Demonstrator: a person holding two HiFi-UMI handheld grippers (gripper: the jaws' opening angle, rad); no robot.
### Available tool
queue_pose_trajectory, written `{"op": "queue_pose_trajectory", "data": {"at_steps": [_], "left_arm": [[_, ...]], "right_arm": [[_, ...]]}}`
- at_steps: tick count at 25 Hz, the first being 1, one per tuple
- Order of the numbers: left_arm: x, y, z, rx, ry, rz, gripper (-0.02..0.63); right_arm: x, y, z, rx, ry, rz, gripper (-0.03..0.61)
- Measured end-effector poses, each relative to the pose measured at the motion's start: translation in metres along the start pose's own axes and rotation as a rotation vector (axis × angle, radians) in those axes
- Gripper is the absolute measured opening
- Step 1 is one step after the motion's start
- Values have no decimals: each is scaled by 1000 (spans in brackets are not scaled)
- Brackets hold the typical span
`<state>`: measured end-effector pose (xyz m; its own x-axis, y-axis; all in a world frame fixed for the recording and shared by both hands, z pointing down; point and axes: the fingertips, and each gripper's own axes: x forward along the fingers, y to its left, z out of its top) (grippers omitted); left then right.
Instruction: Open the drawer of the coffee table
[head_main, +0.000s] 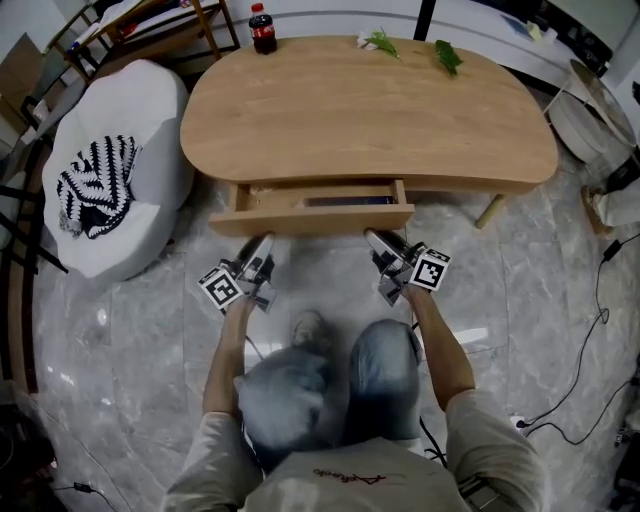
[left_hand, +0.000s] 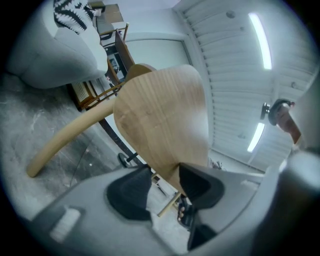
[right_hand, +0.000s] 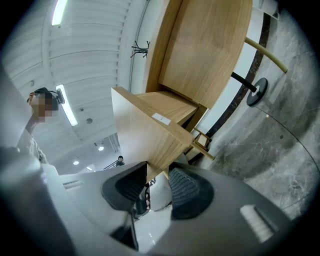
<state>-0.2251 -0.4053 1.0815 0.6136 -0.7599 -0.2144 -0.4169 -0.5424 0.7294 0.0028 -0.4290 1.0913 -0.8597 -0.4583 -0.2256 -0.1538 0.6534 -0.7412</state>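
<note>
1. The left hand-held gripper (head_main: 262, 242) pinches the lower edge of the drawer (head_main: 310, 219) front.
2. The right hand-held gripper (head_main: 378, 240) pinches that edge too.
3. The drawer sits partly out beneath the wooden counter (head_main: 370, 110).

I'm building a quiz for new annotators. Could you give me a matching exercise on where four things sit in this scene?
Things:
1. cola bottle
2. striped cloth
3. drawer
4. green leaves

Places:
A. on the white seat
B. far edge of the coffee table, middle to right
C. partly pulled out under the table's near edge
D. far edge of the table top, at its left end

Pairs: 1-D, 2-A, 3-C, 4-B
</note>
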Motion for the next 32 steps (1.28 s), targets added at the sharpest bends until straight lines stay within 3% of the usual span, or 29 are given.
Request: {"op": "queue_pose_trajectory", "data": {"at_steps": [17, 20, 25, 30, 32], "left_arm": [[-40, -38, -32, 9, 39, 44, 169], [-40, -39, -36, 51, 74, 73, 173], [-42, -28, -56, 203, 241, 167, 214], [-44, -25, -61, 260, 285, 200, 161], [-51, -22, -70, 318, 329, 229, 151]], "right_arm": [[-37, 36, -30, -7, 17, -18, 138], [-38, 33, -33, -72, 57, -57, 139], [-40, 19, -48, -264, 220, -205, 133], [-43, 14, -49, -365, 271, -261, 117], [-51, 10, -54, -412, 307, -293, 115]]}}
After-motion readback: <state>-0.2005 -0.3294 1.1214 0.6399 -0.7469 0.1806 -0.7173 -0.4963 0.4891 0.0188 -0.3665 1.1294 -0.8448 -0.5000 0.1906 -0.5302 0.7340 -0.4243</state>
